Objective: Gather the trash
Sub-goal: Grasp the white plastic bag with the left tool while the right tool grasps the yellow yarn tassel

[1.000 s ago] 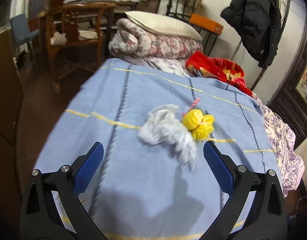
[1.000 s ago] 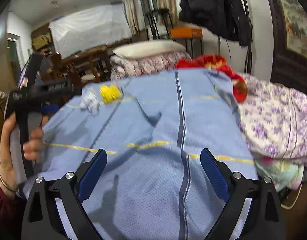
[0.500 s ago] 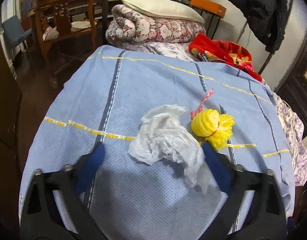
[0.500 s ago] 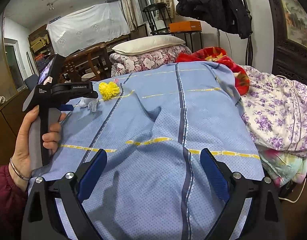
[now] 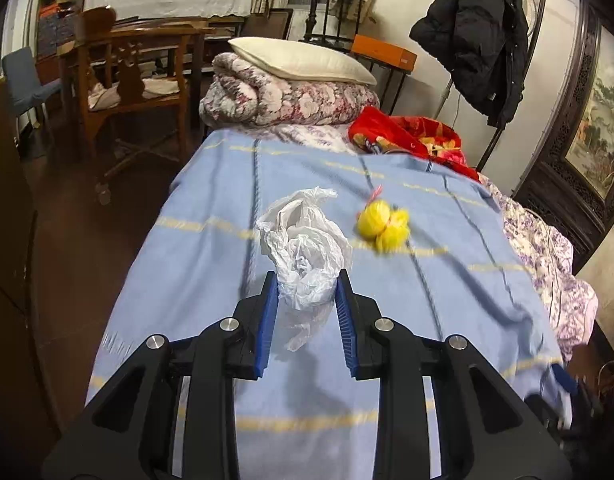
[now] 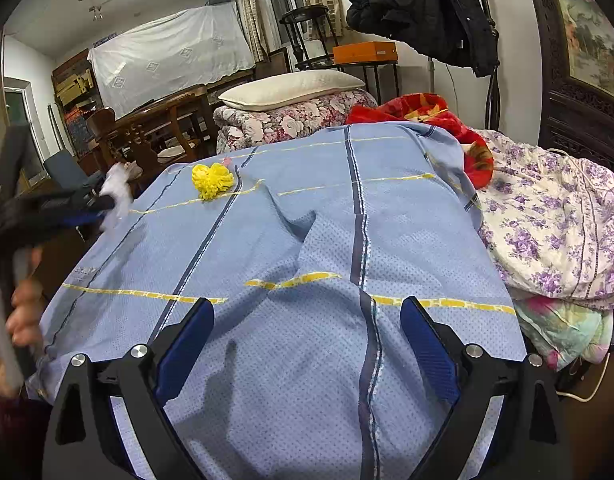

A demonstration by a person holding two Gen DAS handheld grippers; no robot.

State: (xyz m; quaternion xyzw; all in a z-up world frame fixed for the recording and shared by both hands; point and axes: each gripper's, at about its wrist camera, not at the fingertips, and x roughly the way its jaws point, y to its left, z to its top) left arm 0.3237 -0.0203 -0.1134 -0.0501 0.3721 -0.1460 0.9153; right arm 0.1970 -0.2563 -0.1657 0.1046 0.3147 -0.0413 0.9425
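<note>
My left gripper [image 5: 305, 280] is shut on a crumpled white plastic bag [image 5: 303, 240] and holds it above the blue bedspread [image 5: 211, 256]. A yellow foam net [image 5: 383, 224] with a pink strip lies on the spread, right of the bag. In the right wrist view the left gripper [image 6: 107, 204] shows blurred at the left edge with the white bag [image 6: 117, 188] in it, and the yellow net [image 6: 211, 180] lies at the far left of the bedspread [image 6: 307, 360]. My right gripper [image 6: 305, 316] is open and empty over the near part of the bed.
A folded floral quilt [image 5: 291, 100] with a cream pillow [image 5: 303, 62] sits at the bed's head. A red blanket [image 5: 407, 140] and purple-flowered bedding [image 6: 555, 220] lie on the right. A wooden chair [image 5: 135, 84] stands left; a black coat [image 5: 475, 32] hangs right.
My left gripper has closed on the white bag and lifted it off the bedspread. The yellow net stays on the bed. My right gripper has stayed open.
</note>
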